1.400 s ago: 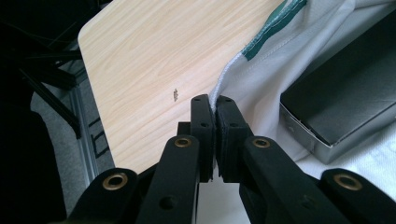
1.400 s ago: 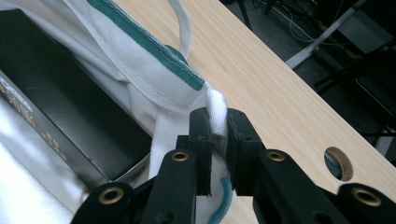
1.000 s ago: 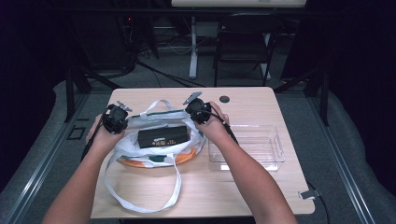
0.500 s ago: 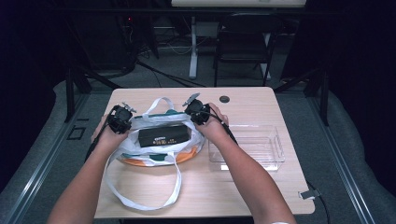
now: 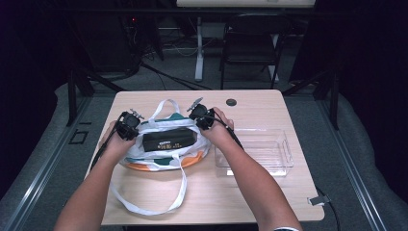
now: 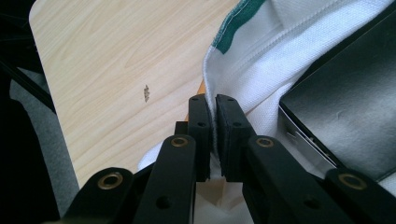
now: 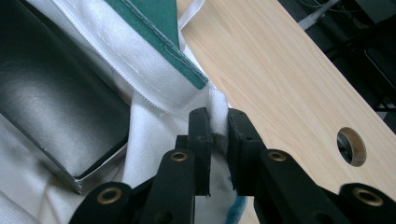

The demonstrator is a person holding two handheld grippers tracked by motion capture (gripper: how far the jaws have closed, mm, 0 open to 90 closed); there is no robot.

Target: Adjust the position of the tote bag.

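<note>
A long white strap loop point(image 5: 144, 202) trails toward six o'clock on the wooden surface point(image 5: 269, 202). Beyond it lies the white tote bag point(image 5: 163, 156), a black box point(image 5: 168, 140) in its mouth. The left hand-held gripper point(image 5: 128, 126) pinches the bag's rim at nine o'clock; the right hand-held gripper point(image 5: 202, 115) pinches it at two o'clock. A clear plastic bin point(image 5: 260, 151) sits at three o'clock.

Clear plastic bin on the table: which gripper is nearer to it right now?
Right. The right gripper grips the white bag's edge just left of the clear plastic bin. The left gripper grips the bag's opposite edge, across the black box from the bin.
</note>
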